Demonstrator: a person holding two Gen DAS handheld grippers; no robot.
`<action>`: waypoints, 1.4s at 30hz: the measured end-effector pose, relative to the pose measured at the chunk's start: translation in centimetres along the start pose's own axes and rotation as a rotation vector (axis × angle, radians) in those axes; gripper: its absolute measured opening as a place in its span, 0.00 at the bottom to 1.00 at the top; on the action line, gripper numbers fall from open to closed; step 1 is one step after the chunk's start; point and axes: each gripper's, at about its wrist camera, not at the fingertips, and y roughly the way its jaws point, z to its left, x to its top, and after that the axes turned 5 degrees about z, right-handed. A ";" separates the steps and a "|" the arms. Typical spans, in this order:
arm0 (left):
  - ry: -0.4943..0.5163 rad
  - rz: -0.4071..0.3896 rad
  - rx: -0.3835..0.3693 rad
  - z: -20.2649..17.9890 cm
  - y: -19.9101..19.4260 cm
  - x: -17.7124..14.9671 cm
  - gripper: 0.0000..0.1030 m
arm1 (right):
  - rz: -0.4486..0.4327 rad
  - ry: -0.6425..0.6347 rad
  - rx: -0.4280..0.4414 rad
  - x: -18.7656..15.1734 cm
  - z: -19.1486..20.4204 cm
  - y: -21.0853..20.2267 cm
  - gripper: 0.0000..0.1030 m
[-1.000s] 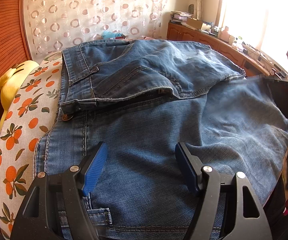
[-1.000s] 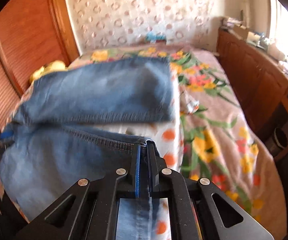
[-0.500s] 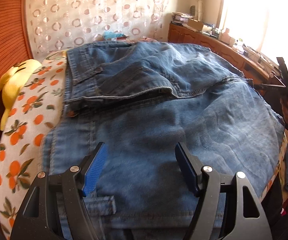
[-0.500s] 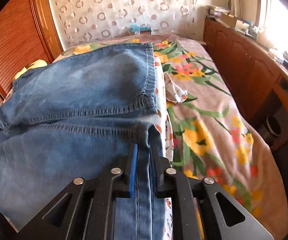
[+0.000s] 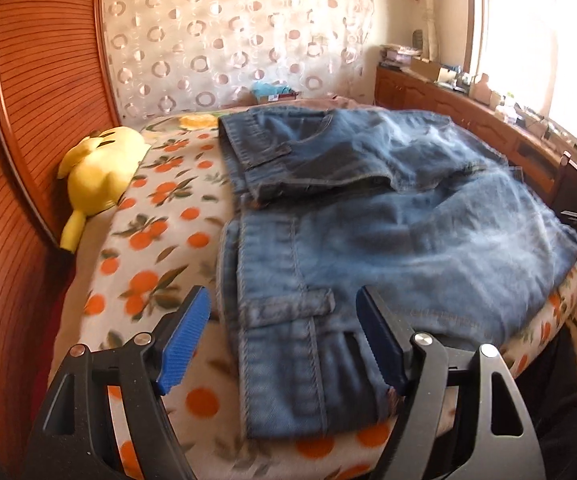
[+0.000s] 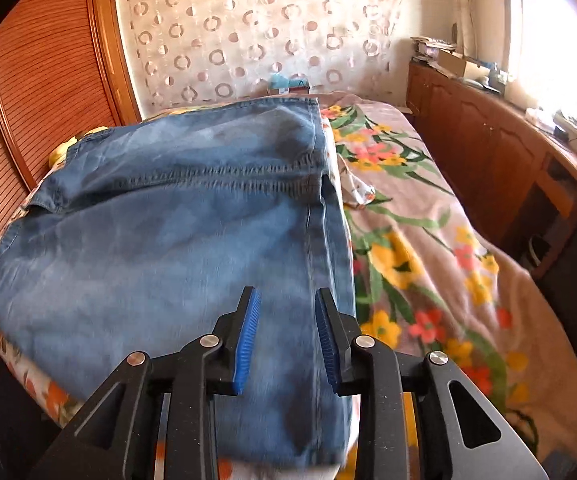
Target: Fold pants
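Blue jeans [image 5: 388, 232] lie folded over on the bed, the waistband layer on top at the far side. My left gripper [image 5: 284, 340] hovers over the near left edge with its jaws opening wide and no cloth pinched between the blue pads. In the right wrist view the jeans [image 6: 160, 248] spread across the left half of the bed. My right gripper [image 6: 286, 336] is above the near right hem; its jaws are opening, and the denim lies below and between them without being pressed.
A yellow plush toy [image 5: 96, 168] lies by the wooden headboard [image 5: 28, 120] on the left. The bed has an orange-print blanket [image 5: 156, 240] and a floral cover [image 6: 428, 248]. A wooden cabinet [image 6: 488, 160] lines the right side beneath the window.
The left gripper drew back toward the near left edge of the jeans. The right gripper let go of the hem it was pinching and its jaws parted; the jeans now lie flat.
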 end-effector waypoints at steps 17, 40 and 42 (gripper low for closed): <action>-0.026 0.089 -0.067 0.5 -0.9 -4.9 0.41 | -0.004 0.039 -0.032 -3.1 -0.3 -3.3 0.30; -0.097 0.019 -0.084 1.9 -2.1 -5.1 0.12 | 0.049 -0.013 -0.024 -3.9 0.3 -3.8 0.42; -0.093 -0.001 -0.081 1.8 -2.5 -4.9 0.12 | 0.050 -0.007 -0.026 -3.8 0.3 -3.7 0.42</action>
